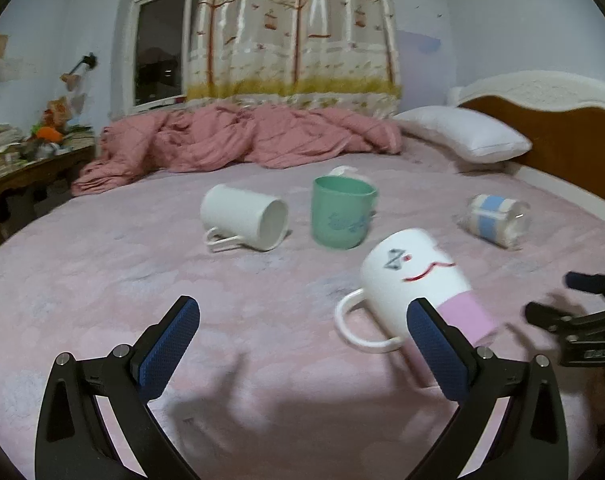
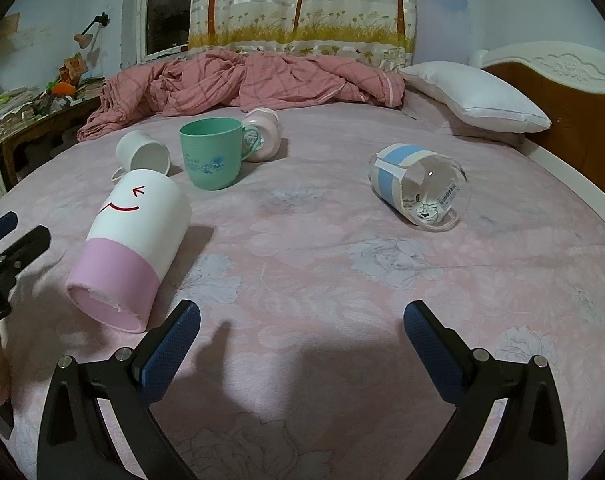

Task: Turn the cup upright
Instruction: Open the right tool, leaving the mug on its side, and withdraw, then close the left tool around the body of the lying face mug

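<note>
L gripper (image 1: pixel 302 332) wide open, holding nothing; R gripper (image 2: pixel 301 330) same, spread wide & empty. Smiley mug (image 2: pixel 130 248), white w/ pink base, lies on its side on bed (image 2: pixel 342 264), just beside L gripper's right finger, handle toward L. Green cup (image 2: pixel 212 152) upright behind it; white mug (image 1: pixel 244 216) & clear cup (image 2: pixel 418 184) tipped over.
</note>
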`<state>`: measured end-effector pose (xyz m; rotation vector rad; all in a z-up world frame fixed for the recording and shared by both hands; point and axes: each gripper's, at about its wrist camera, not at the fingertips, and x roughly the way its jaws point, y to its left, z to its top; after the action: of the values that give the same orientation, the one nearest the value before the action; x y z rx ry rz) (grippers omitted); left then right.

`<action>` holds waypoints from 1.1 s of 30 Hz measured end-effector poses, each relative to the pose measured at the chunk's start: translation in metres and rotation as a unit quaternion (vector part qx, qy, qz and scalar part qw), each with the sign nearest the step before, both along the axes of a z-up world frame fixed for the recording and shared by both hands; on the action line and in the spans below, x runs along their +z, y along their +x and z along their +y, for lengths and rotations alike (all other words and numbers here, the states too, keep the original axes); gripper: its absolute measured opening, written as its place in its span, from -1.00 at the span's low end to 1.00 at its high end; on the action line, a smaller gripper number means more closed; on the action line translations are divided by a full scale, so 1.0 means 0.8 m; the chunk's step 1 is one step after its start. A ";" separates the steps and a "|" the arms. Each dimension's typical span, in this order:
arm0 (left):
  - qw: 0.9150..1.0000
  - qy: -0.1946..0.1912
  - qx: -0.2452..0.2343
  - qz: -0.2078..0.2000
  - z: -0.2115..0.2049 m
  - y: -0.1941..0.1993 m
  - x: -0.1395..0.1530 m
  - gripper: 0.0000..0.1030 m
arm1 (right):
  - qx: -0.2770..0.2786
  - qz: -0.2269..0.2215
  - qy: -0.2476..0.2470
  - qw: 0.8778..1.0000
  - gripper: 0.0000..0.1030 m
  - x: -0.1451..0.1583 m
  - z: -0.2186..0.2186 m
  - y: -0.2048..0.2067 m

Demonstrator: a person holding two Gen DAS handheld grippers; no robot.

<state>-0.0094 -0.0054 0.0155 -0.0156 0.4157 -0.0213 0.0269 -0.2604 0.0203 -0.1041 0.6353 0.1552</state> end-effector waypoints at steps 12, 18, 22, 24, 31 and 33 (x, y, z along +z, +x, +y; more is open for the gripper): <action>0.999 -0.020 -0.032 0.037 -0.031 0.013 0.072 0.87 | -0.011 -0.005 0.008 1.000 0.99 0.002 -0.006 -0.004; 0.992 -0.027 -0.050 0.110 -0.049 0.047 0.082 0.81 | -0.015 -0.015 0.007 1.000 0.99 0.007 -0.007 -0.008; 0.977 -0.098 -0.051 0.185 -0.042 0.087 0.073 0.81 | -0.015 -0.015 0.005 1.000 0.99 0.008 -0.006 -0.010; 0.969 -0.141 -0.024 0.201 -0.034 0.096 0.072 0.81 | -0.017 -0.015 0.006 1.000 0.99 0.009 -0.008 -0.010; 0.944 -0.183 -0.041 0.272 -0.050 0.131 0.060 0.81 | -0.022 -0.011 0.009 1.000 0.99 0.009 -0.010 -0.008; 0.936 -0.182 -0.036 0.300 -0.055 0.146 0.047 0.81 | -0.022 -0.012 0.009 1.000 0.99 0.009 -0.010 -0.008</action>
<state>0.1075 -0.0492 0.0529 -0.3819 1.0209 -0.1700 0.0207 -0.2688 0.0276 -0.0752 0.6113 0.1174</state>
